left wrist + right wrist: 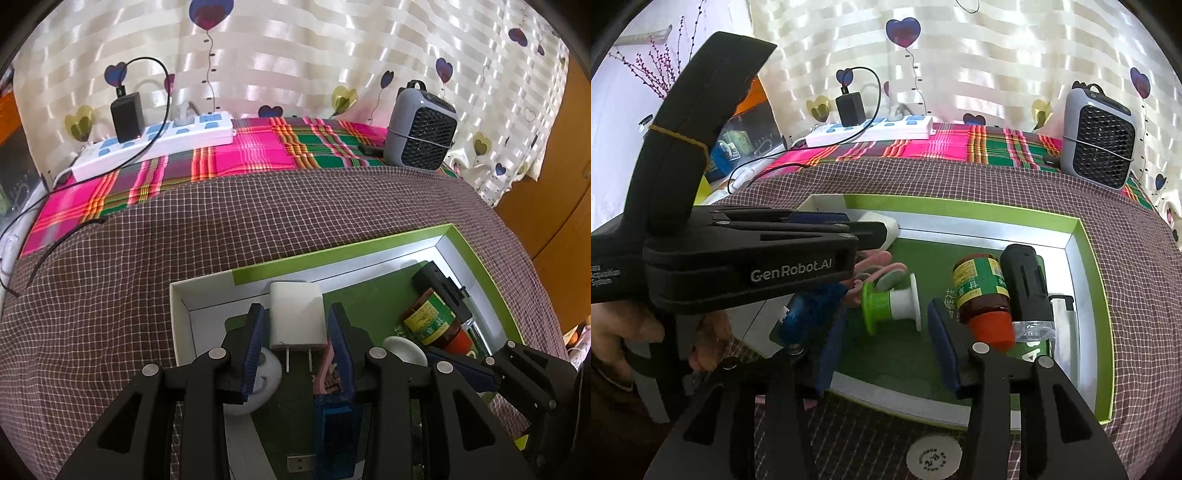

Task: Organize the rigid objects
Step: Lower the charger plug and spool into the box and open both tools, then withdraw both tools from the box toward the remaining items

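Left wrist: left gripper jaws parted around white plastic plug charger, pads just beside it, not pressing; charger inside green-rimmed cardboard box.

Right wrist: right gripper half-wide, empty, over box floor; green-and-white spool and red-capped brown jar inside.
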